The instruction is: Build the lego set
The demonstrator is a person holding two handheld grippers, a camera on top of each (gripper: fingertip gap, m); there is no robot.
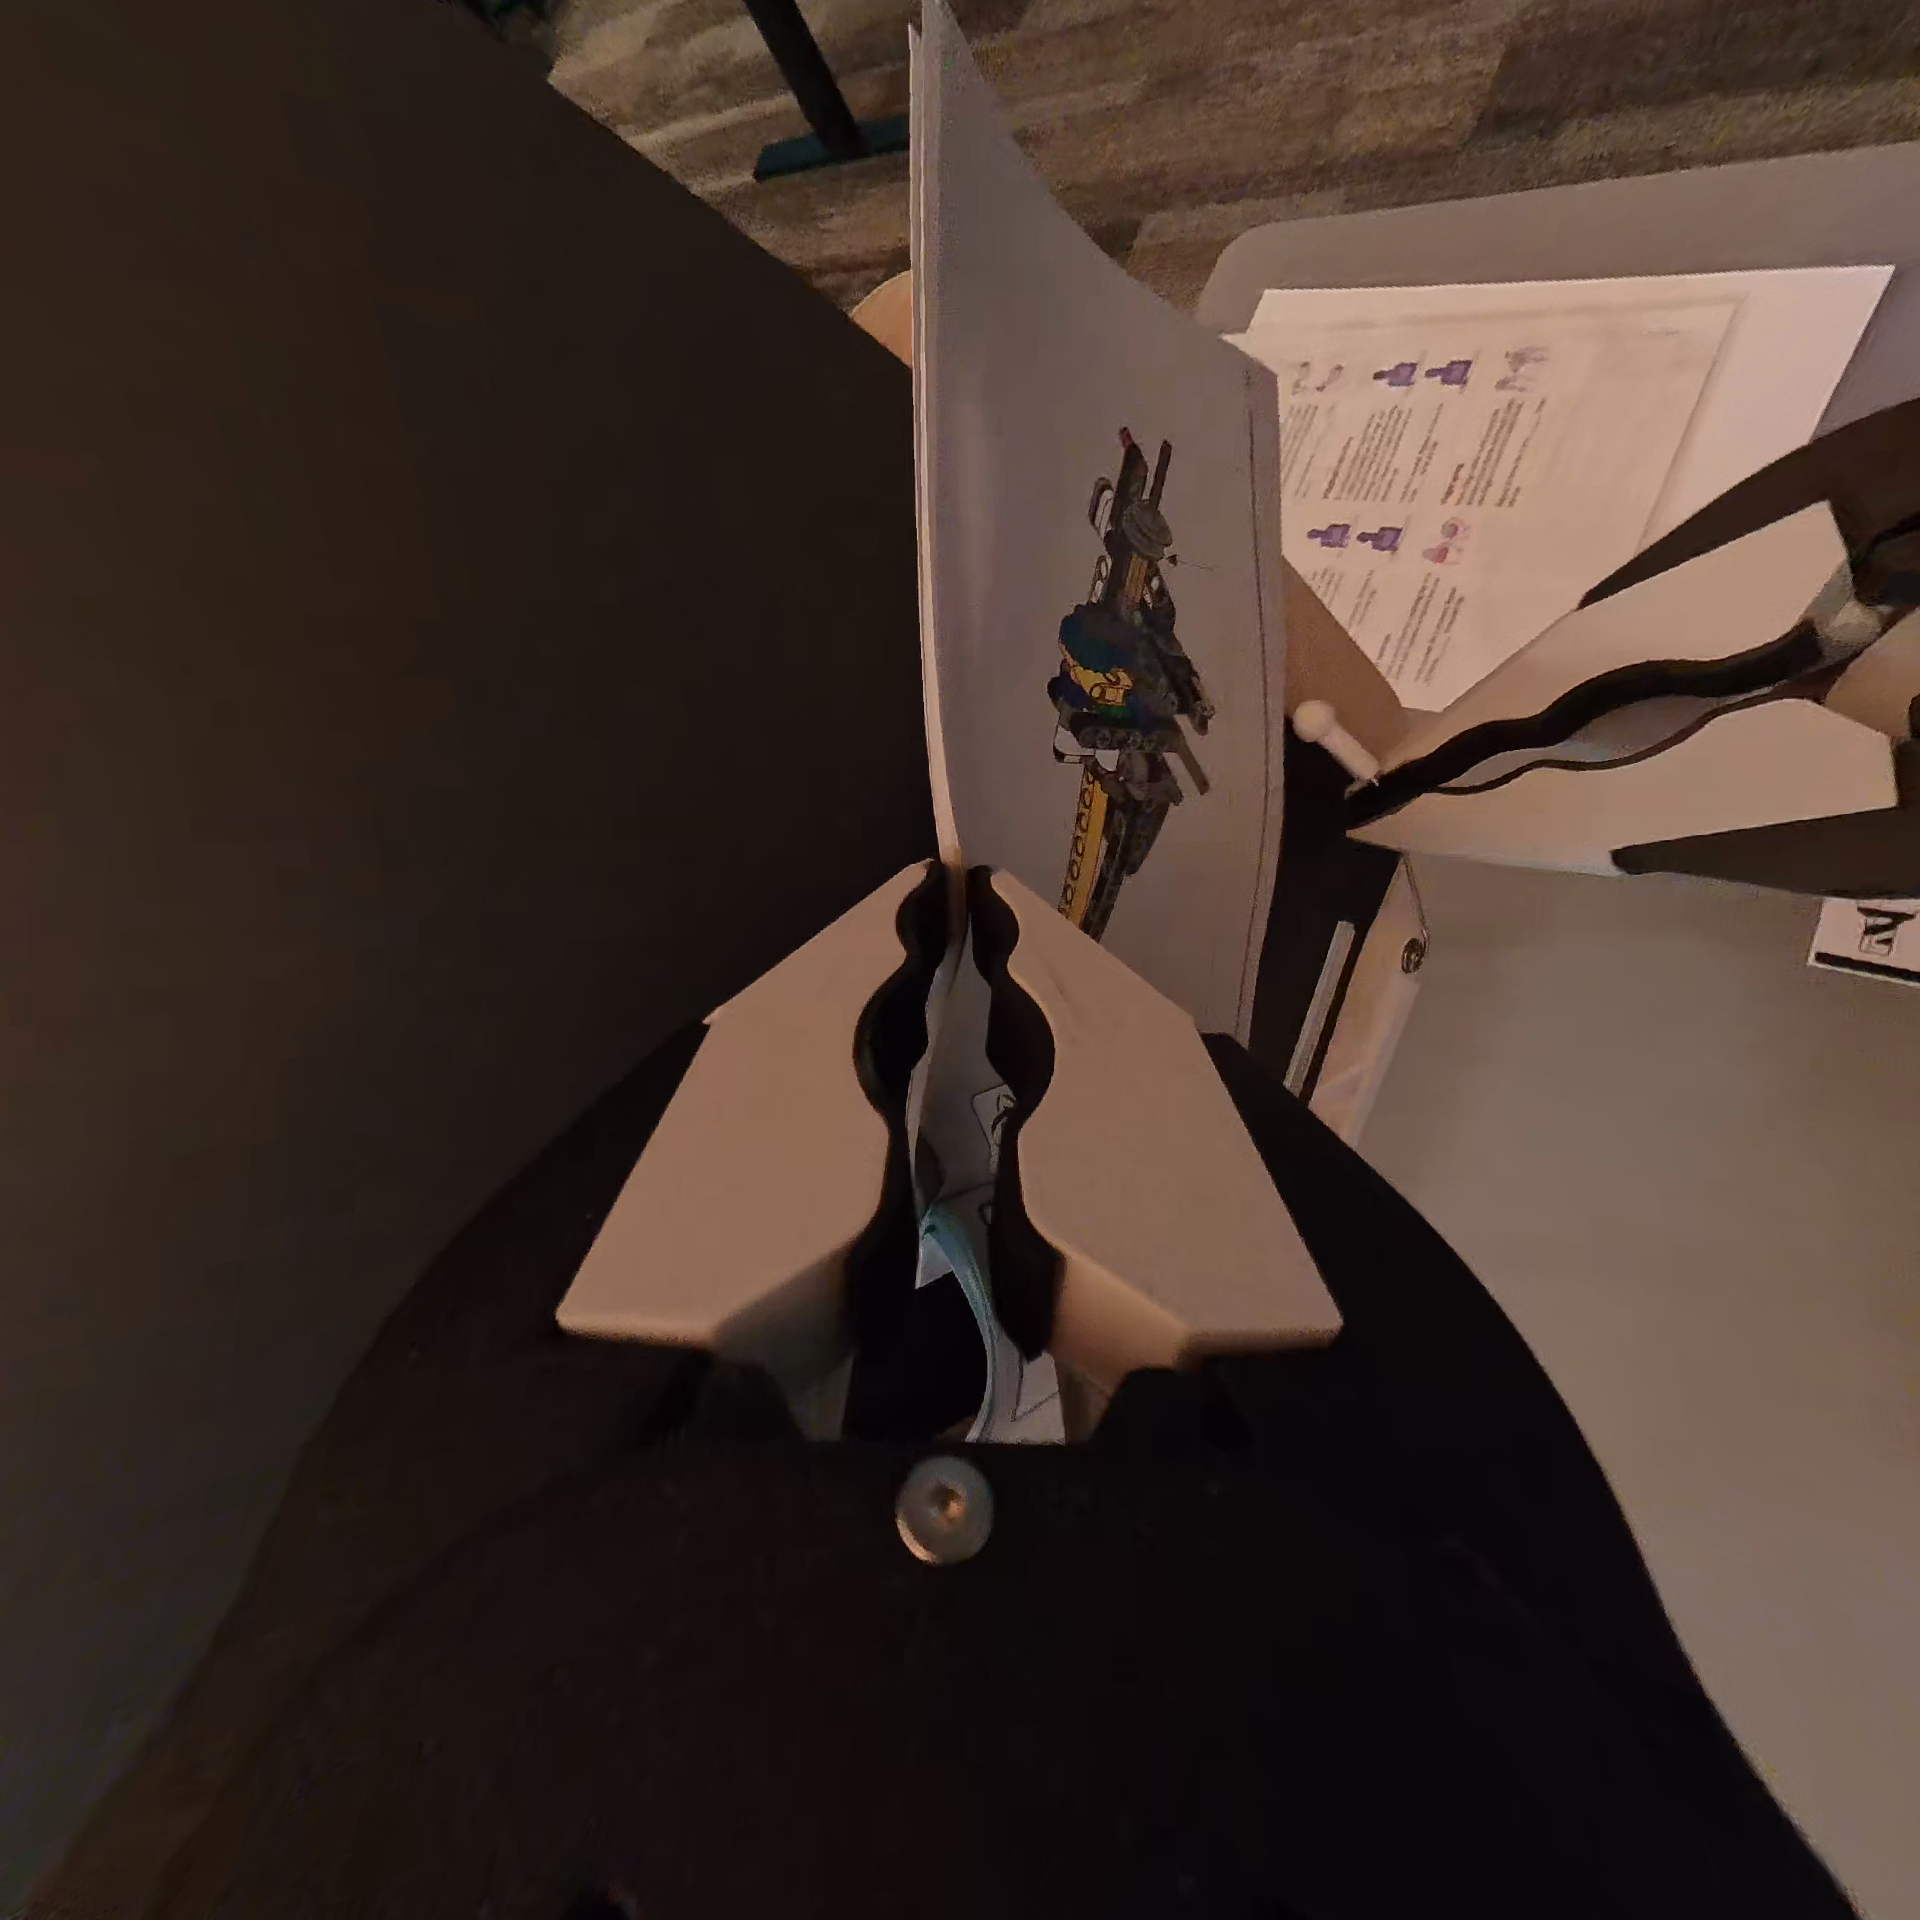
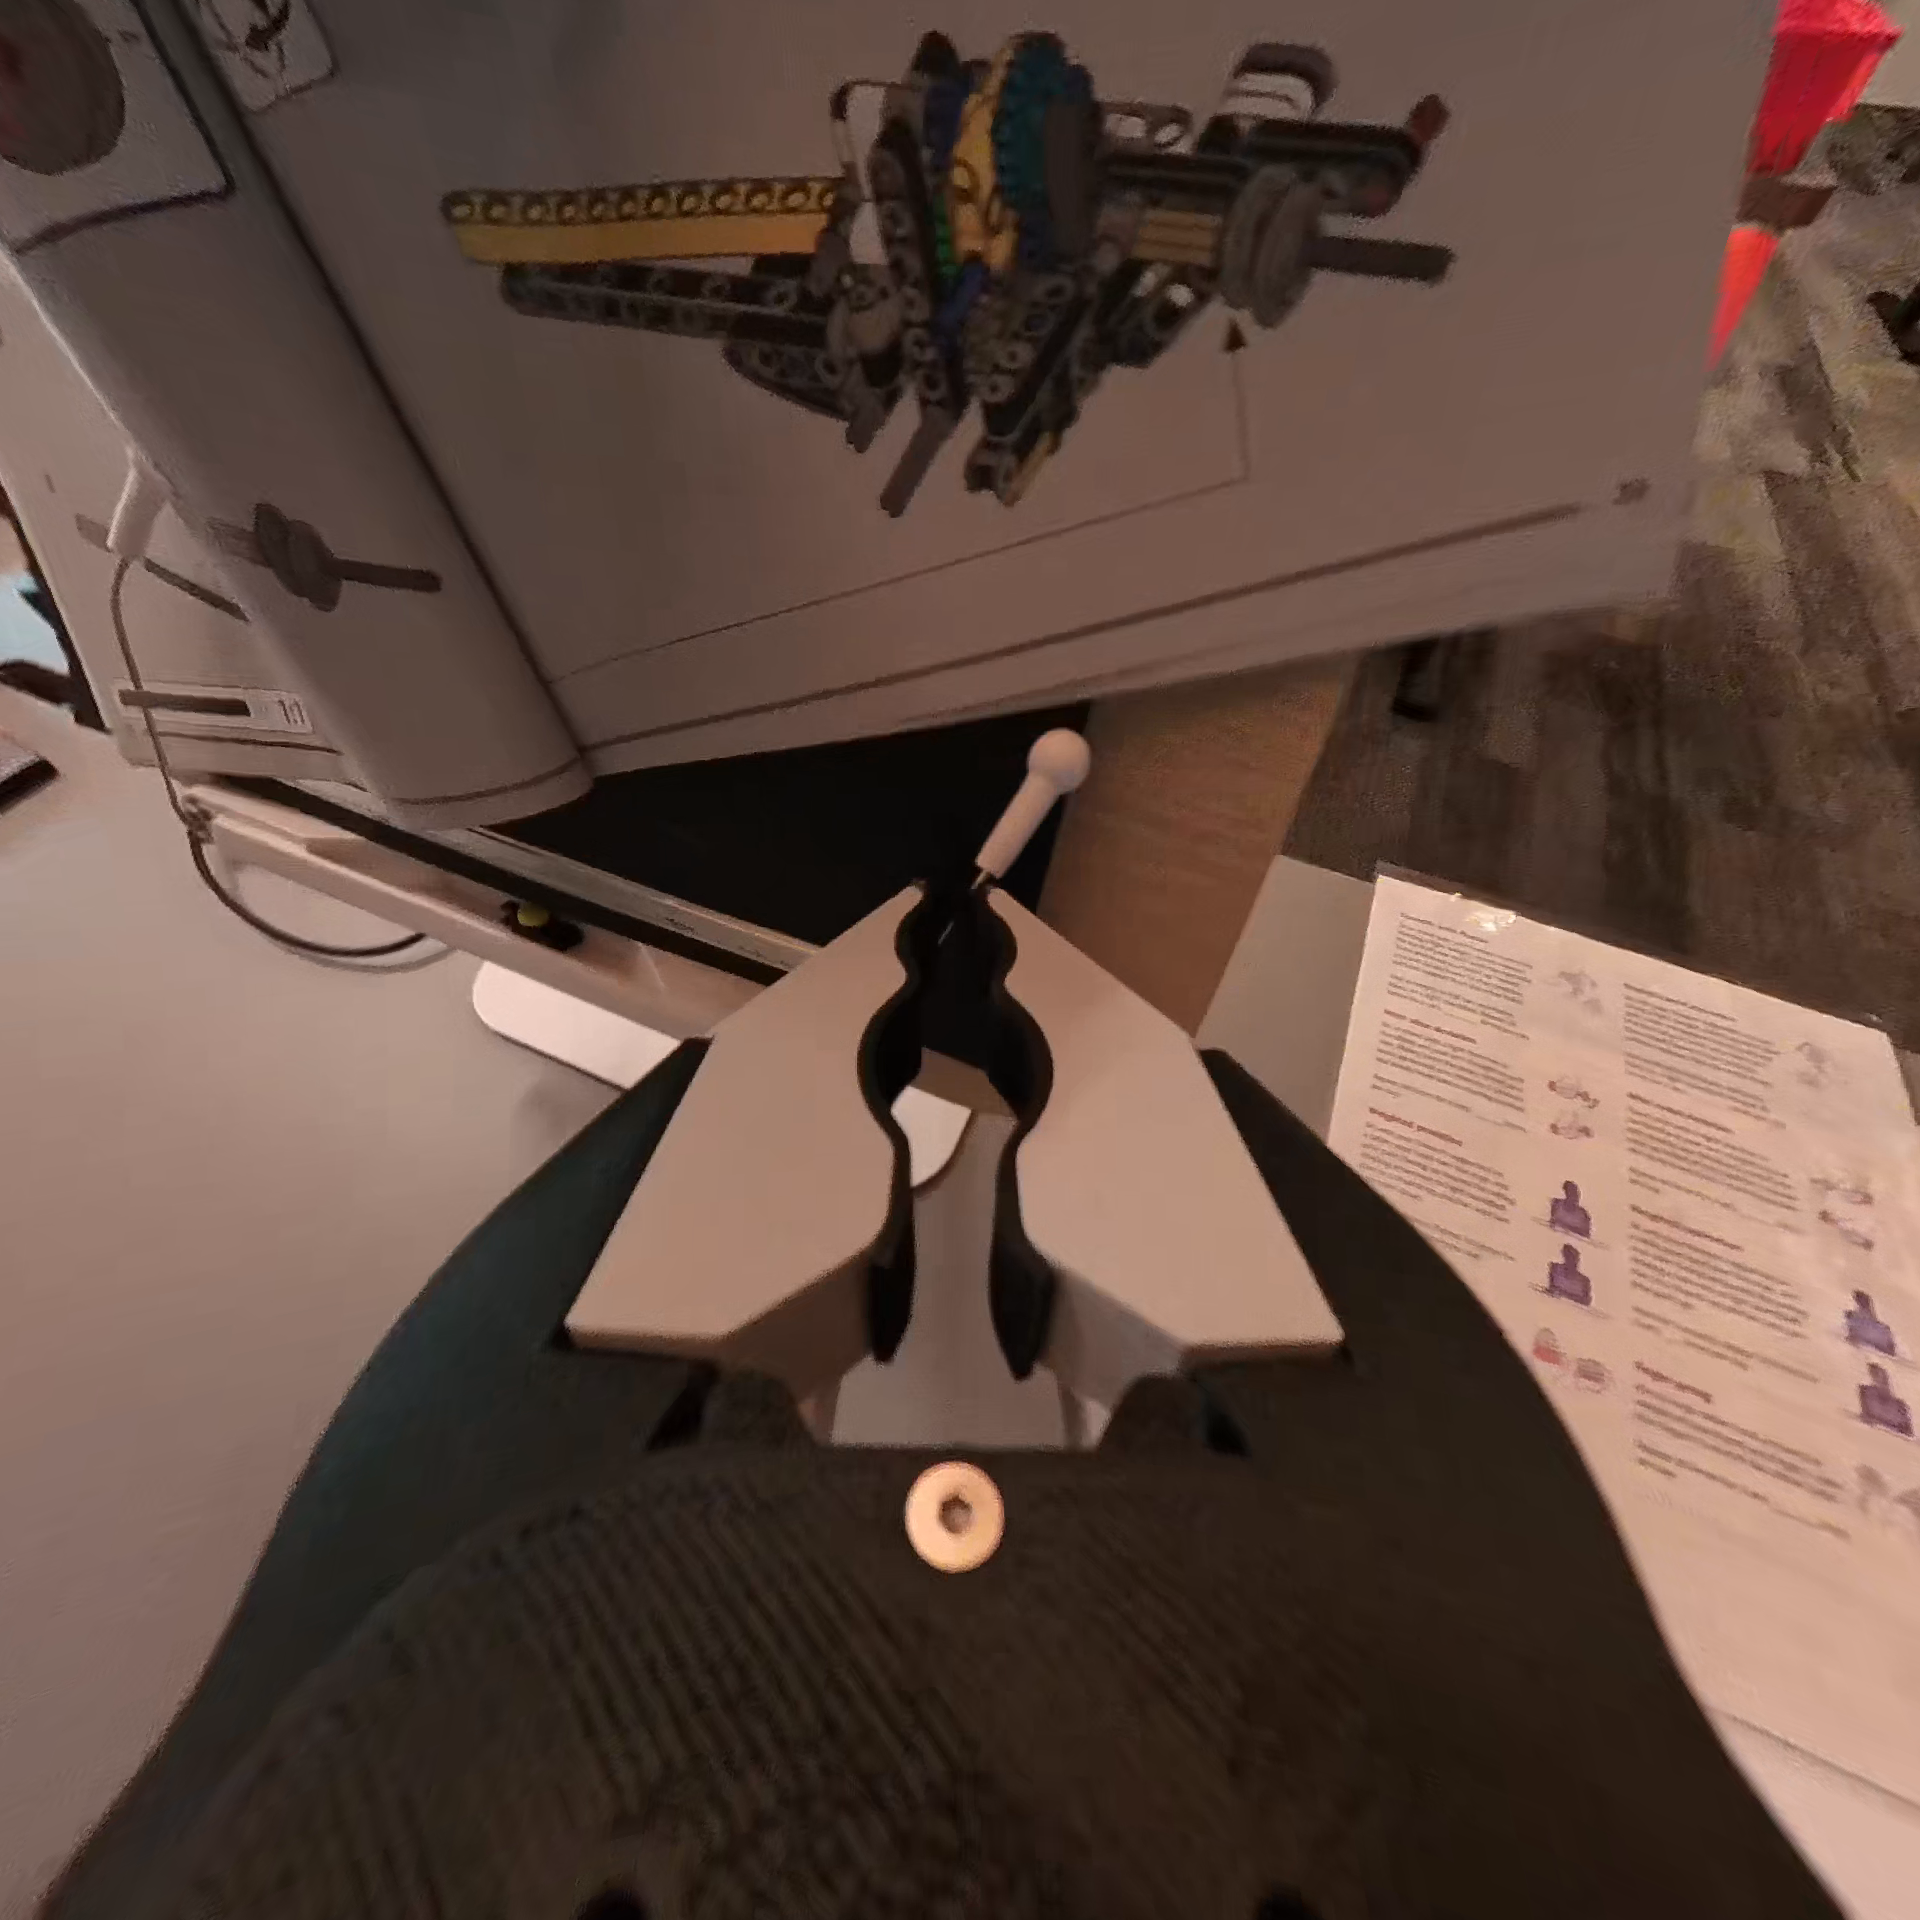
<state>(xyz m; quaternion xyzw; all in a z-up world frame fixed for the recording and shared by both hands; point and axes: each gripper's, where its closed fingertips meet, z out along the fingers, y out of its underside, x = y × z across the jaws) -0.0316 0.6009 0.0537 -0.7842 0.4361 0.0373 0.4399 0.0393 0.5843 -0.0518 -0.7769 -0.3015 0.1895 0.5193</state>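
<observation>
While the left gripper (image 1: pixel 961 883) is clamped on a page of the instruction booklet (image 1: pixel 1091 582), lifting it upright on edge, the right gripper (image 2: pixel 951 904) pinches a thin white ball-headed pin (image 2: pixel 1039 800) at its tips. That pin juts forward and up from the right gripper, its long axis aimed toward the raised page's lower edge, just beside it but apart. The page, printed with a drawing of a yellow-and-grey model, stands between the two grippers, and the left one has the only hold on it. No loose bricks show in either view. A white stand (image 2: pixel 540 914) under the booklet, a grey table (image 1: pixel 1662 1247) and a printed sheet (image 2: pixel 1621 1195) lying to the right surround the work; the page itself blocks the view beyond.
</observation>
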